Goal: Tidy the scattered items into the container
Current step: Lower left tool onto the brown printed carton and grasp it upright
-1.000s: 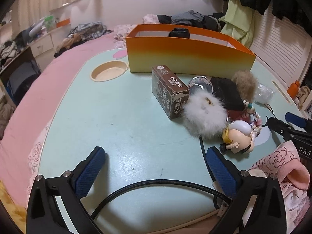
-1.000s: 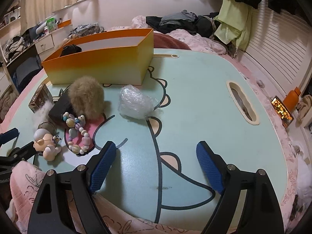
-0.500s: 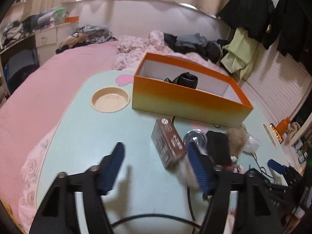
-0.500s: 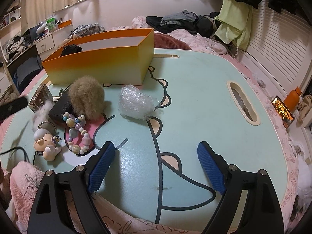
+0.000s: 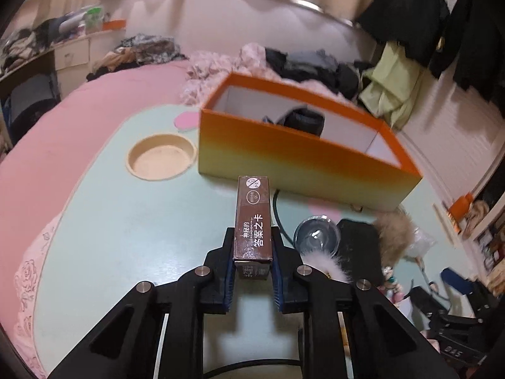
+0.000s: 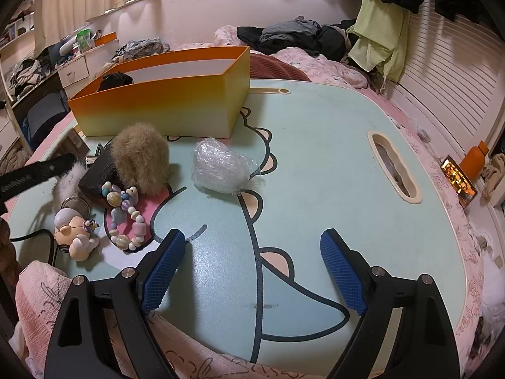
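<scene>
One dark item already sits in the orange container (image 5: pixel 303 161) at the surface's far edge, my left hand-held gripper (image 5: pixel 252 271) clamps the brown card box (image 5: pixel 253 221) above the surface, my right hand-held gripper (image 6: pixel 252 271) gapes empty, and the pom-poms, bracelet and figurine remain.

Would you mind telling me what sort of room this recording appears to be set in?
Most likely a bedroom: a pink bed strewn with clothes, garments hanging by the wall, and a cartoon-printed lap table set on the bedding.

brown card box (image 5: pixel 253 221), orange-to-yellow container (image 5: pixel 293 161), mint table (image 5: pixel 126 221)
</scene>
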### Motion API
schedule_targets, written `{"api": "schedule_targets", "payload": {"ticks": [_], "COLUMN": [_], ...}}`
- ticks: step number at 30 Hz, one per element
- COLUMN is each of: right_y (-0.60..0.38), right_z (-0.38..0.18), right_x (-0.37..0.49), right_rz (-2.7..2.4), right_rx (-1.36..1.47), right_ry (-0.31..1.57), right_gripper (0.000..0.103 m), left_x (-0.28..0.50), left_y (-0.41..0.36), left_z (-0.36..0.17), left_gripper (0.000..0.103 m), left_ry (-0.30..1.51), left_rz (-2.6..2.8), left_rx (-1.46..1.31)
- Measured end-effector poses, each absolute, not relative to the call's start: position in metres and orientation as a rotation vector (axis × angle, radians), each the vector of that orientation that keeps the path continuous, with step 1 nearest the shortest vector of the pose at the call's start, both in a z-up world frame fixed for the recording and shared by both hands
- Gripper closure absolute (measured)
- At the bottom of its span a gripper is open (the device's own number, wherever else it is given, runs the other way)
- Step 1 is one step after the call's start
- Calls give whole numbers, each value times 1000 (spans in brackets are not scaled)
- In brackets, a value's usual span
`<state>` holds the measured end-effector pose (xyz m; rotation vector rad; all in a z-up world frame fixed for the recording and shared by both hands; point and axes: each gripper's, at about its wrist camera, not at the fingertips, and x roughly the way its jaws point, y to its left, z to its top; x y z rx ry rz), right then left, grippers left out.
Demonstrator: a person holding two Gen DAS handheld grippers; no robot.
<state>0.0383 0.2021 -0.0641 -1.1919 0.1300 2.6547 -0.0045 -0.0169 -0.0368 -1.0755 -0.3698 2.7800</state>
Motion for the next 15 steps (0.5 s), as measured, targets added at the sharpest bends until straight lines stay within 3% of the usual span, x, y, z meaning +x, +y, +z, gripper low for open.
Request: {"api": "schedule_targets", "payload": {"ticks": [9, 15], "right_y": [216, 211], "right_z": [-59, -48], "right_x": [36, 14], "right_rz": [2734, 2745], "right_rx": [-1163, -1118], "right_ry": [317, 264], "right_gripper": [15, 15], "left_x": [41, 46], "left_y": [-32, -27], "left_z": [-30, -27], "left_gripper": [85, 84], "left_ry": [-437, -395], "left_rz": [2838, 2861], "left_rx": [-939, -886]}}
